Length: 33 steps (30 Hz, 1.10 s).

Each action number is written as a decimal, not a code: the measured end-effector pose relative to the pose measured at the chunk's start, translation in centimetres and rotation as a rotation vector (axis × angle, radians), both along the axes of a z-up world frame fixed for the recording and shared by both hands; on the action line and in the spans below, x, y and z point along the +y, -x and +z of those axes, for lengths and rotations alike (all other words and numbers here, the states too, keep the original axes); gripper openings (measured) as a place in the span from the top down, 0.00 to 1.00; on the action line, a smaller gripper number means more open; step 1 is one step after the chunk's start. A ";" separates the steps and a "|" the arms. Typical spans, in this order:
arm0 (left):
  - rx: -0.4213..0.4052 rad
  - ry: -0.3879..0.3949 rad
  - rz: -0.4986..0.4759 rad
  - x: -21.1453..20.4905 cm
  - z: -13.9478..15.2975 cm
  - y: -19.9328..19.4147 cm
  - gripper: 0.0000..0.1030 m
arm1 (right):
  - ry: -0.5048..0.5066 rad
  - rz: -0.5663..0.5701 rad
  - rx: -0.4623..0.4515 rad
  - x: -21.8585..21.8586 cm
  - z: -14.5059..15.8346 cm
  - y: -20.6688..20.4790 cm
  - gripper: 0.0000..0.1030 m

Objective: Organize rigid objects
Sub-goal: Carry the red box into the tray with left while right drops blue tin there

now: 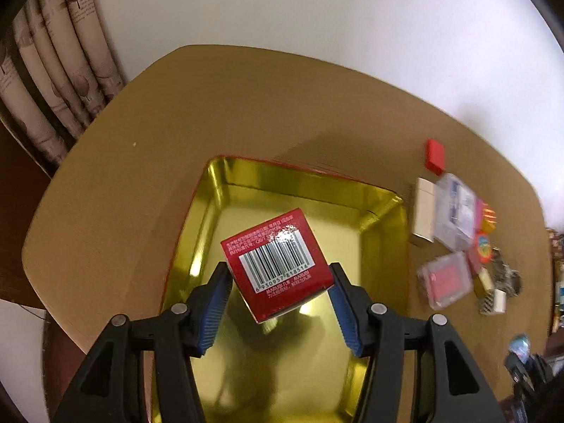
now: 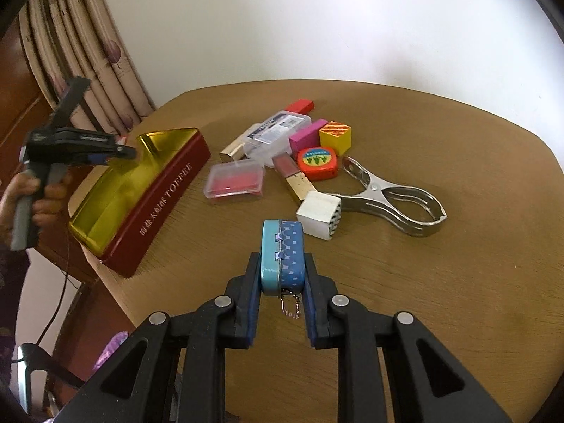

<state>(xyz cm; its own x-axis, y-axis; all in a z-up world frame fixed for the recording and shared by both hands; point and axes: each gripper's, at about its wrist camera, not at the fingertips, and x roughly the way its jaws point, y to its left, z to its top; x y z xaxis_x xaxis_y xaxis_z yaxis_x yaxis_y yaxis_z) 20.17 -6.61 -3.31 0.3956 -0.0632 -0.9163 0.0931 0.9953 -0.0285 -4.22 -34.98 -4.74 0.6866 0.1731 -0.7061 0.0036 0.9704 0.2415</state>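
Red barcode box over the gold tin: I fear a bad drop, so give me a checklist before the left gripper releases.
1. Red barcode box held between the left gripper fingers: ok.
2. Box over the open gold-lined red tin, inside its rim: ok.
3. Tin floor below free of items: ok.
4. Box level: not ok, it sits twisted.
5. Height above the floor: cannot tell.
6. Right gripper, shut on the small blue tin, away from the red tin: ok.
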 end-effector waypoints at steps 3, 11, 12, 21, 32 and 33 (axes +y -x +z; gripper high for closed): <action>-0.016 -0.088 -0.007 -0.6 -0.6 -1.1 0.44 | -0.012 0.002 -0.006 0.2 0.4 0.0 0.81; -0.059 -0.290 -0.070 -2.1 -1.9 -2.6 0.44 | -0.022 0.021 -0.018 0.9 1.0 -0.4 0.81; -0.053 -0.296 -0.077 -2.0 -2.0 -2.7 0.44 | -0.022 0.025 -0.020 1.1 1.1 -0.5 0.81; -0.232 0.034 0.136 4.4 3.5 6.0 0.44 | -0.029 0.151 -0.073 5.7 4.6 -3.3 0.81; -0.192 0.222 0.364 10.4 0.3 16.3 0.39 | -0.048 0.333 0.010 17.0 4.4 -15.6 0.81; -0.185 0.221 0.371 10.5 -0.1 16.3 0.39 | -0.031 0.332 0.023 17.7 4.0 -16.6 0.81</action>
<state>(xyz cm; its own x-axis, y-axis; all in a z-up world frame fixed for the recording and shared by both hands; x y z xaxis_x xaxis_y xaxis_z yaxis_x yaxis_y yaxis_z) 3.86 3.89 -3.38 0.5839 -0.0719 -0.8086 -0.2445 0.9342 -0.2596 12.36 -17.27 -0.74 0.5732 0.4067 -0.7114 -0.3058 0.9116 0.2747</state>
